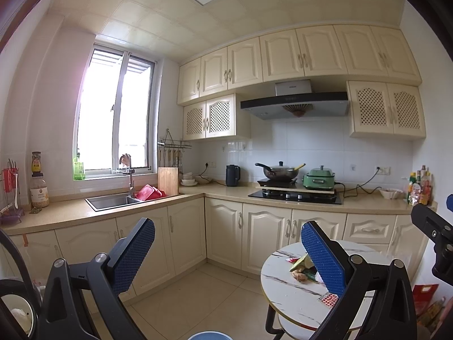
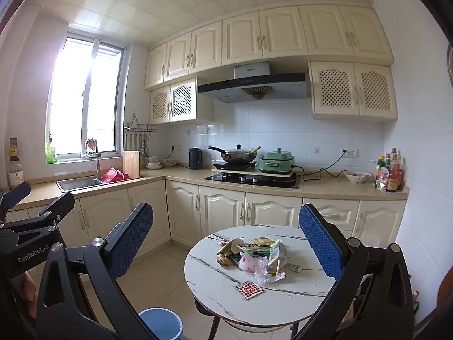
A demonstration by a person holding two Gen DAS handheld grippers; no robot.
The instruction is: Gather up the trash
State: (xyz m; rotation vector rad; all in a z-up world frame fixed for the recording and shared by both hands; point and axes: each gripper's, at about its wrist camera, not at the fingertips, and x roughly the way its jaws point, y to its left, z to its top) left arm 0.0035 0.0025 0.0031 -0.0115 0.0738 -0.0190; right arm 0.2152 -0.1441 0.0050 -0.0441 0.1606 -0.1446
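Both grippers, left [image 1: 228, 245] and right [image 2: 226, 231], hung spread wide and empty above the floor; the trash pile [image 2: 254, 257] lay on the round marble table [image 2: 215, 283]. A blue bin [image 2: 160, 323] stood beside the table.

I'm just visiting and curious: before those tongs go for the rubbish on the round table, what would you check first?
1. Left tongs open and empty: ok.
2. Right tongs open and empty: ok.
3. Trash pile in plain view on the round table: ok.
4. Red checkered packet lies apart from the pile, easy to single out: ok.
5. Blue bin on the floor beside the table, open top: ok.
6. Bin has room inside: cannot tell.
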